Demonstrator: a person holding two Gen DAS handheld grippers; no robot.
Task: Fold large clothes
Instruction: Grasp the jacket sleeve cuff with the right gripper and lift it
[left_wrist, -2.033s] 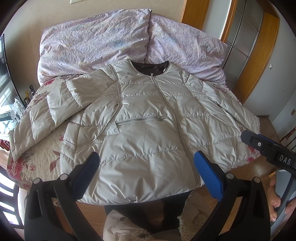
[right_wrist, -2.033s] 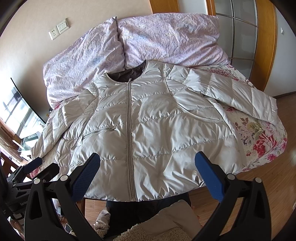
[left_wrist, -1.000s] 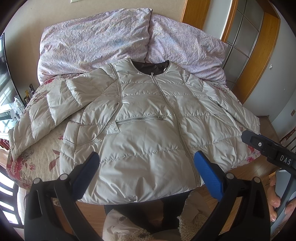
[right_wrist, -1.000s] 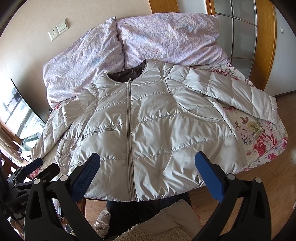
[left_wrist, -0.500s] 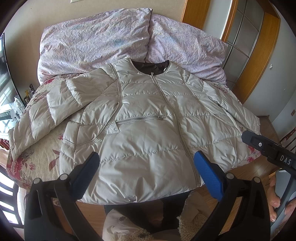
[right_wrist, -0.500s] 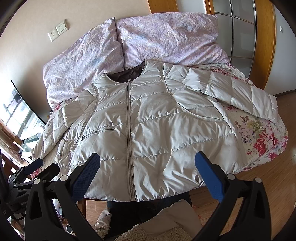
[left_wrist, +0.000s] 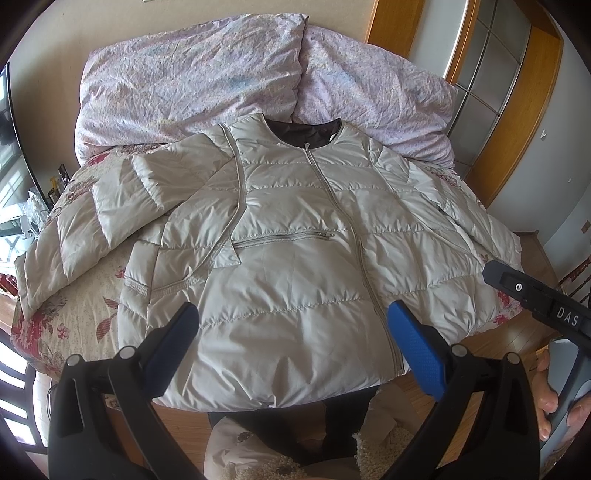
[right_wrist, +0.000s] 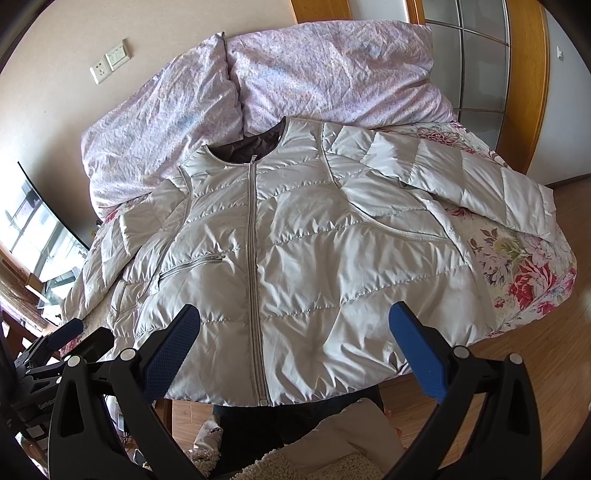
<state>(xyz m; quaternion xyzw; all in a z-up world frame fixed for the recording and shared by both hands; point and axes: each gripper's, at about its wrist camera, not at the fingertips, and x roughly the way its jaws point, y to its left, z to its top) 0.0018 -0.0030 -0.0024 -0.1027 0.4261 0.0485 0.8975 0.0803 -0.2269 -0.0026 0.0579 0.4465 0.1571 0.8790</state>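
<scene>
The pale quilted jacket (left_wrist: 295, 258) lies face up and zipped on the bed (left_wrist: 74, 317), collar toward the two lilac pillows (left_wrist: 207, 74), hem hanging a little over the near edge, with one sleeve (left_wrist: 92, 221) spread out to my left and the other sleeve (right_wrist: 472, 177) to my right across the floral bedspread. My left gripper (left_wrist: 291, 339) hovers above the hem with its blue pads spread wide and nothing between them. My right gripper (right_wrist: 293, 339) does the same just beside it, released and holding nothing.
</scene>
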